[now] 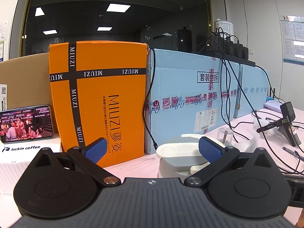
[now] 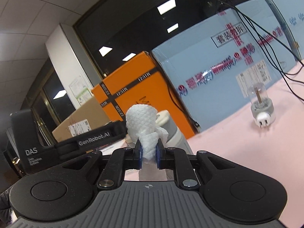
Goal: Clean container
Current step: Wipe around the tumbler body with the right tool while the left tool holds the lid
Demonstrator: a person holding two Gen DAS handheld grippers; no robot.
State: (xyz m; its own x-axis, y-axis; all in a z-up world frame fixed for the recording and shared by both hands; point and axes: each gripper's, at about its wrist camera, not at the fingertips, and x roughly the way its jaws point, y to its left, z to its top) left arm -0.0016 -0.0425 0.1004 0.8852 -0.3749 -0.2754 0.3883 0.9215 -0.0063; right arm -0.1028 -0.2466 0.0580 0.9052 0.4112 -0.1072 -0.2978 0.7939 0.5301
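Right wrist: right tongs (image 2: 149,153) pinch tissue (image 2: 141,121); left tongs (image 1: 152,149) wide, seemingly empty.

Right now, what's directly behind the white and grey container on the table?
Behind the container stand the orange MIUZI box and the blue carton, a black cable hanging between them. Its inside isn't visible.

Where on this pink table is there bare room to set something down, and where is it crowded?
Free: pink table between the small clear plastic dome and the grey-and-white container, fronting the pale blue carton. Crowded: the far right, among black cables, a pen and a black stand.
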